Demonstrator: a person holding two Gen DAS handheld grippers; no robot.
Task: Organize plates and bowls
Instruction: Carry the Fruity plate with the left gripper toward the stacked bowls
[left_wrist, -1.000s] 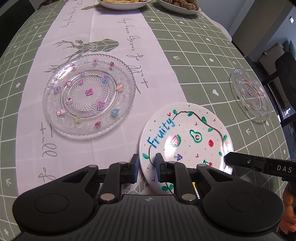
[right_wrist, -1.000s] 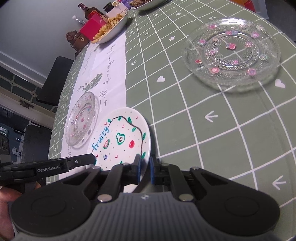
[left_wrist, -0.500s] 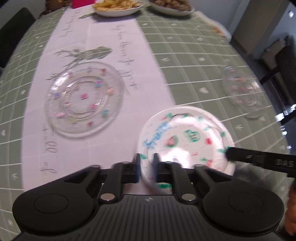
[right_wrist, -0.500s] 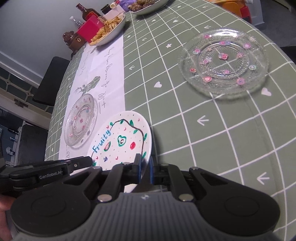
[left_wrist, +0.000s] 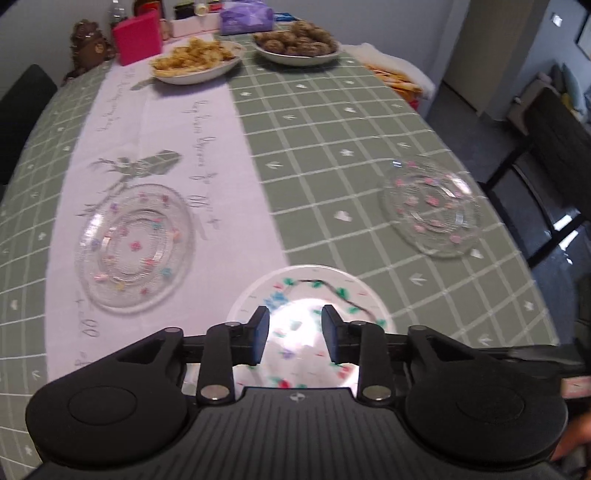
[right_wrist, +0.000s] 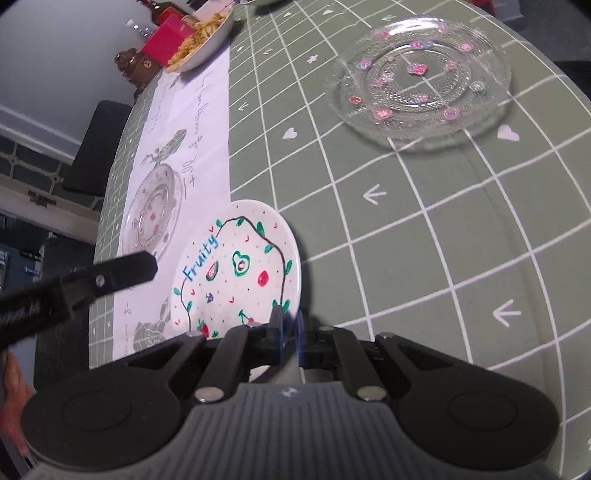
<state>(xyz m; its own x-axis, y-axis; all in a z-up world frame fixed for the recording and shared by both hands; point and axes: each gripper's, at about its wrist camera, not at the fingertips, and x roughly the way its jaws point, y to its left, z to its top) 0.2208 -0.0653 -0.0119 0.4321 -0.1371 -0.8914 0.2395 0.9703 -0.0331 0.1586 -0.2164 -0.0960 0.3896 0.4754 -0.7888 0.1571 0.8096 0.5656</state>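
White "Fruity" plate (right_wrist: 236, 269) with fruit drawings, rim pinched by right hand-held gripper (right_wrist: 290, 325), left hand-held gripper (left_wrist: 295, 332) just parted

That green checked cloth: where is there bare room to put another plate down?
The widest bare stretch of cloth lies between the Fruity plate and the right glass plate. The runner is bare between the left glass plate and the fries bowl. The far end is crowded.
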